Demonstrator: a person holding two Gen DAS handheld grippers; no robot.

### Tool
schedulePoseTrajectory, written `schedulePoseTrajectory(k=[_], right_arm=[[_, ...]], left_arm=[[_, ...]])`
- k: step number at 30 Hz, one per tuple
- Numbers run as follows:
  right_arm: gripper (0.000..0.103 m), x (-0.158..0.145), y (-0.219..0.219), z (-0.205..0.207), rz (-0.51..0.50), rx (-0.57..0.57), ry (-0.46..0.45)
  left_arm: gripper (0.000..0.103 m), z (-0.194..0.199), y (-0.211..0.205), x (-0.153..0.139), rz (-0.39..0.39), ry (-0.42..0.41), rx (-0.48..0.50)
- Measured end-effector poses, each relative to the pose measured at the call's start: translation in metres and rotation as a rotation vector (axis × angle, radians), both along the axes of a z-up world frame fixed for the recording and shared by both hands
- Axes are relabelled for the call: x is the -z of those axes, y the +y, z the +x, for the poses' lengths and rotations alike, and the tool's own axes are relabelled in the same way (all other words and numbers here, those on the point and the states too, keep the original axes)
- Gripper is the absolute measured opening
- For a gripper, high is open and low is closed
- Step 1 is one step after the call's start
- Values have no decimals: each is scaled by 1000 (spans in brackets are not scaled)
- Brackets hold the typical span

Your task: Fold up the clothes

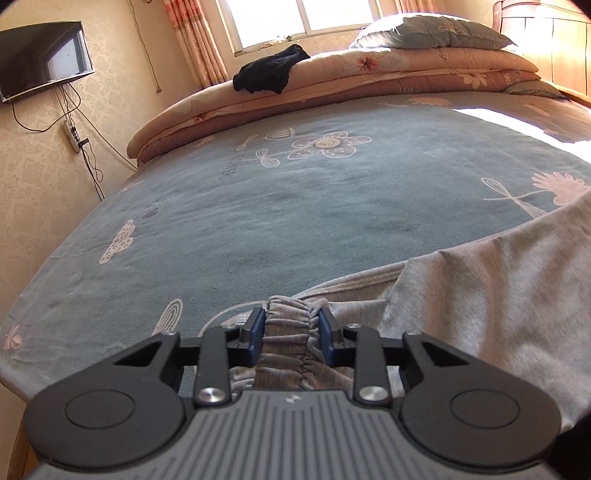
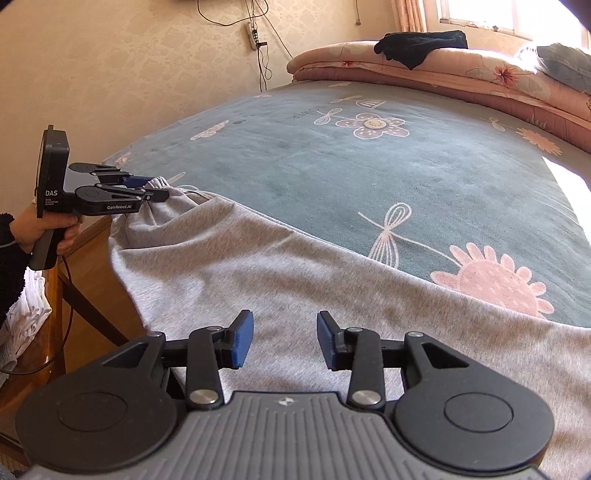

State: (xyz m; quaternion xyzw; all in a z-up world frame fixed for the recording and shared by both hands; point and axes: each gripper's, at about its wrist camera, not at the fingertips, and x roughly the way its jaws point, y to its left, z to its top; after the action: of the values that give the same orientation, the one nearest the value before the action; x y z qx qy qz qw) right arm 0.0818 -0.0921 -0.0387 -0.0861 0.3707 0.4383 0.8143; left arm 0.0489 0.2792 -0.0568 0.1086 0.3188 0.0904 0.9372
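Note:
A light grey garment (image 2: 295,266) with a gathered elastic band lies along the near edge of the bed and hangs partly off its corner. My left gripper (image 1: 291,325) is shut on the bunched elastic band (image 1: 286,314), which fills the gap between its blue pads. The right wrist view shows the same left gripper (image 2: 153,188) at the far left, held by a hand (image 2: 33,229), pinching the garment's end. My right gripper (image 2: 285,338) stands open just above the grey fabric, nothing between its fingers.
The bed carries a blue-grey floral sheet (image 1: 295,206). Folded peach quilts (image 1: 332,85), a pillow (image 1: 436,31) and a black garment (image 1: 269,70) sit at its far side. A wall TV (image 1: 40,59) and cables hang left. A wooden bed frame (image 2: 85,243) and white cloth (image 2: 29,314) lie below left.

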Motion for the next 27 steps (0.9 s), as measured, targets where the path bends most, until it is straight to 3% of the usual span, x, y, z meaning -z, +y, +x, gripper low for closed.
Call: schedulePoseTrajectory(k=[8,12,17,21,24,26,27], right_arm=[[44,-5,-7,1,6,30,-18],[47,-6,-11,1,1,41,-24],[48,-6,-16,1,-6,56,-31],[51,-6,-20,1,-10,67,-36],[61,-6,-23,1,-16,76,-39],[61,-4,-27,0,-25,84,-36],[61,-3,-29,-1,-29,91,-34]], left_arm=[[29,18,15,-34,-15,-115,-43],[29,31,26,-22,-67,-54,-96],[30,35,47,18,-170,27,-180],[30,33,51,23,-208,49,-215],[41,30,49,15,-170,38,-214],[56,30,53,12,-181,48,-246],[57,28,55,10,-193,45,-260]])
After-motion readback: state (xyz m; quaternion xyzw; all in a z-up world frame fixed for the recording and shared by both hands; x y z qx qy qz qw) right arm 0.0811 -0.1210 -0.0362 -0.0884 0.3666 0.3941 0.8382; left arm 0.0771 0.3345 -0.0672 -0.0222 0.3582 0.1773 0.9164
